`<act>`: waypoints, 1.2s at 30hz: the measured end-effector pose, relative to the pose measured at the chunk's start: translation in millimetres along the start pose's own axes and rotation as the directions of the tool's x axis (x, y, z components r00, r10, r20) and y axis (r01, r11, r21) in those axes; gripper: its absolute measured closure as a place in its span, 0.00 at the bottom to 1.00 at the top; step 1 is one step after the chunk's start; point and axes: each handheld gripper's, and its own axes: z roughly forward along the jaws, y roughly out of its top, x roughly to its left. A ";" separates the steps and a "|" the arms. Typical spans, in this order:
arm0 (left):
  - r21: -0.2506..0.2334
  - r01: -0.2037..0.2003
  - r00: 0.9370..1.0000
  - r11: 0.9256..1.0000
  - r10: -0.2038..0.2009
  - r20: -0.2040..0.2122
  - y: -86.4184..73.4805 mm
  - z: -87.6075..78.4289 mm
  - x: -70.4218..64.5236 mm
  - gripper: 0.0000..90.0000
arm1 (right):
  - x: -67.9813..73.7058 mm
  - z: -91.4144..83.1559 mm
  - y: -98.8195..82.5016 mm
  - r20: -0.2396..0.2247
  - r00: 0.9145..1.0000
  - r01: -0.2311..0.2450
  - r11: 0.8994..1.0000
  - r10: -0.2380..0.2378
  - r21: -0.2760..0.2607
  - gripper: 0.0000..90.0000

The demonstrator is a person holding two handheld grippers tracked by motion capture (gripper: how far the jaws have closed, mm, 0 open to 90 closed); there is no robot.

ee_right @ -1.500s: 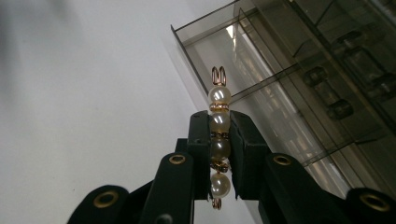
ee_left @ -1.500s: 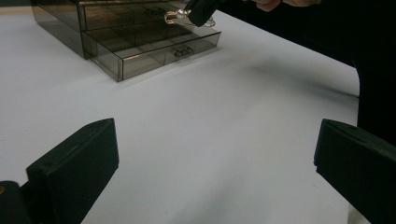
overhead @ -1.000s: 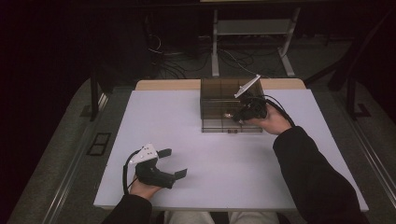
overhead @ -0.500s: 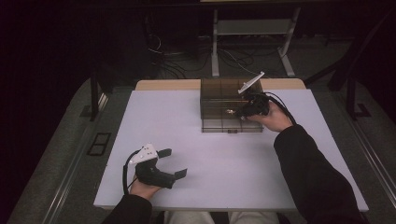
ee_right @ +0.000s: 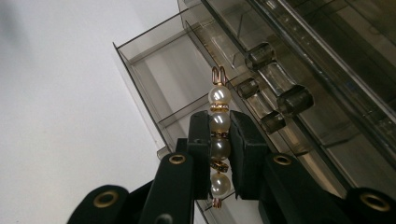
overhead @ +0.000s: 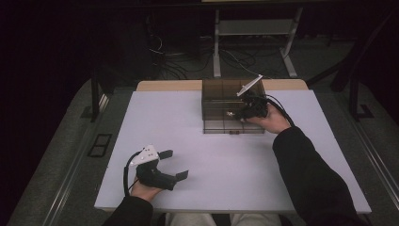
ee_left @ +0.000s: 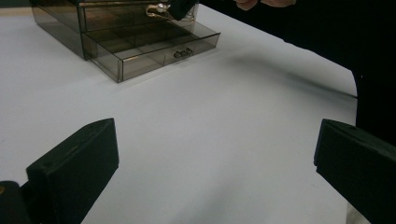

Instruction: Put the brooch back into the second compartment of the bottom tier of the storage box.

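Note:
A smoky clear drawer box (overhead: 226, 101) stands at the far middle of the white table (overhead: 211, 155). Its bottom drawer (ee_left: 154, 51) is pulled out, showing divided compartments (ee_right: 159, 79). My right gripper (overhead: 244, 113) hovers over that drawer, shut on a pearl hair clip (ee_right: 218, 135) with gold spacers, which hangs above a compartment. The clip also glints in the left gripper view (ee_left: 158, 9). My left gripper (overhead: 174, 165) rests open near the table's front left, its black pads (ee_left: 79, 163) wide apart with nothing between them.
The person's right sleeve (overhead: 306, 174) lies across the table's right side. A metal stand (overhead: 254, 28) and cables (overhead: 164, 52) sit on the dark floor beyond the table. A wooden edge (overhead: 164, 85) runs along the table's far side.
The right gripper with the pearl clip has shifted slightly over the open drawer. The left gripper has stayed where it was.

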 end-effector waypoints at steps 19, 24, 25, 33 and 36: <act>0.003 -0.005 1.000 1.000 0.005 0.003 -0.1 0.2 -0.1 0.00 | 1.4 16.1 0.2 0.004 1.000 0.005 1.000 -0.006 0.030 0.87; 0.001 -0.003 1.000 1.000 0.003 0.003 -0.1 0.2 -0.3 0.00 | 2.3 21.7 0.5 0.001 1.000 0.013 0.999 -0.013 0.037 0.87; 0.001 -0.003 1.000 1.000 0.003 0.002 -0.1 0.3 -0.4 0.00 | 2.3 21.7 0.5 0.001 1.000 0.013 0.999 -0.013 0.037 0.87; 0.002 -0.002 1.000 1.000 0.002 0.003 -0.1 0.4 -0.5 0.00 | 1.7 27.1 -0.2 0.006 1.000 0.010 0.999 -0.010 0.050 0.87; 0.003 -0.003 1.000 1.000 0.003 0.004 -0.1 0.4 -0.4 0.00 | 1.4 29.2 -0.7 0.010 1.000 0.008 0.998 -0.008 0.057 0.87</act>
